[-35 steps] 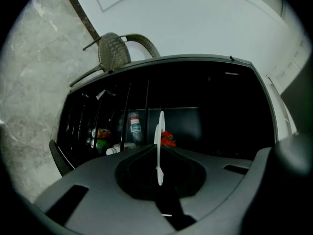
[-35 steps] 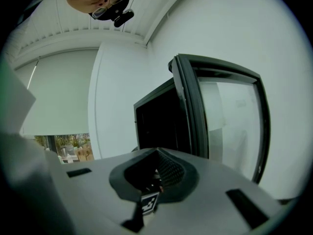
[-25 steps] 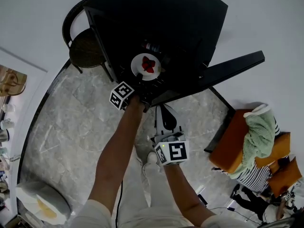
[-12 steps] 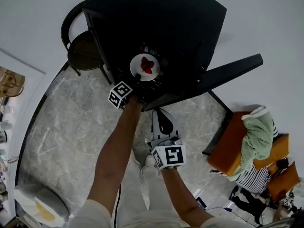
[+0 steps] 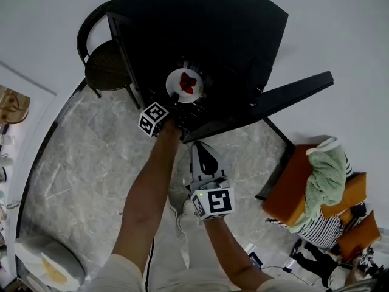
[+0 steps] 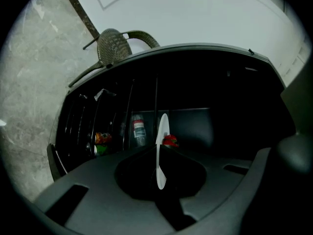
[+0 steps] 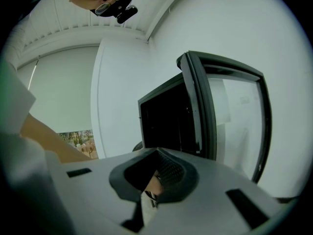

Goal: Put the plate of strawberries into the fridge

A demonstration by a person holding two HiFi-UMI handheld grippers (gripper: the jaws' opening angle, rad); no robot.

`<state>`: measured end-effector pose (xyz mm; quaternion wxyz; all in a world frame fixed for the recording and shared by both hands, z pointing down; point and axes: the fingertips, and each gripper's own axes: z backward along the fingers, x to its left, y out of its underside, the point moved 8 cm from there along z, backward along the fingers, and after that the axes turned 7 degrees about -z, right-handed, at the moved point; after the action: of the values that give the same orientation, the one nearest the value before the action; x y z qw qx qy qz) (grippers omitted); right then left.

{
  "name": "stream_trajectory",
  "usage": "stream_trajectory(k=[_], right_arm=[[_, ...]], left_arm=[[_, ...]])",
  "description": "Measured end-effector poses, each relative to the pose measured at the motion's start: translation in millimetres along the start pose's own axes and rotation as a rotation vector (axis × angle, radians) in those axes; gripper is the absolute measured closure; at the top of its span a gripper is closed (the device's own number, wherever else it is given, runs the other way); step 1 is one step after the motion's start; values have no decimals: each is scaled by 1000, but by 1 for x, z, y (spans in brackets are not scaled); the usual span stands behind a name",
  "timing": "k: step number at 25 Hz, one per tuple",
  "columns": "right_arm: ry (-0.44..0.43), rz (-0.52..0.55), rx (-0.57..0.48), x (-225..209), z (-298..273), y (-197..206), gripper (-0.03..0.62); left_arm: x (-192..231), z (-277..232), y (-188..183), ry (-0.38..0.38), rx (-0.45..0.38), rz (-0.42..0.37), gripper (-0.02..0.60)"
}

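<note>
A white plate point(image 5: 186, 84) with red strawberries point(image 5: 188, 83) is held level in the opening of the black fridge point(image 5: 200, 29). My left gripper point(image 5: 175, 104) is shut on the plate's near rim. In the left gripper view the plate point(image 6: 163, 126) shows edge-on between the closed jaws of the left gripper point(image 6: 158, 153), with a strawberry point(image 6: 169, 140) beside it and dark fridge shelves behind. My right gripper point(image 5: 203, 157) hangs lower, in front of the fridge, shut and holding nothing. In its own view the right gripper point(image 7: 156, 155) points up at the fridge's open door point(image 7: 220, 116).
The fridge door point(image 5: 292, 93) stands open to the right. A bottle point(image 6: 139, 129) and cans point(image 6: 100, 143) stand inside on the left. A wicker chair point(image 5: 106, 62) is left of the fridge. An orange seat with green cloth point(image 5: 322, 181) is at the right. The floor is marble.
The left gripper and plate have hardly shifted at the fridge opening. The right gripper has drifted slightly down and left in the head view.
</note>
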<state>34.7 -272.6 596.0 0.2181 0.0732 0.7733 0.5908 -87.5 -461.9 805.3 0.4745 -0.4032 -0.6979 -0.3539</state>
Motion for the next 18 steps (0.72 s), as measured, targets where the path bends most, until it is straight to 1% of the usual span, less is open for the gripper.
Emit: stream_trajectory(k=[3,6,7,9,14,16,18], right_arm=[[-1,-5,-2,0,0,0,591],[-3,-28,-2,-1,0,-1,591],[-5,-29,1,0,0,-1,591],[-9,-29,1,0,0,0,591],[-2,-28,1,2,0,-3,591],[0,-25,0,4,1,-4,591],[0,-21,-1,5,1,-6,591]], left_arm=[[-3,-4,0,-2,14,-15,569],[-4,-5,1,14,28,-20,569],[-4,-5,0,22,24,-20,557],[-5,-2,0,37,11,-14,431],[-2,12,7,48,5,0,367],[-1,20,8,65,-4,16,357],[-3,26,9,91,-3,14,356]])
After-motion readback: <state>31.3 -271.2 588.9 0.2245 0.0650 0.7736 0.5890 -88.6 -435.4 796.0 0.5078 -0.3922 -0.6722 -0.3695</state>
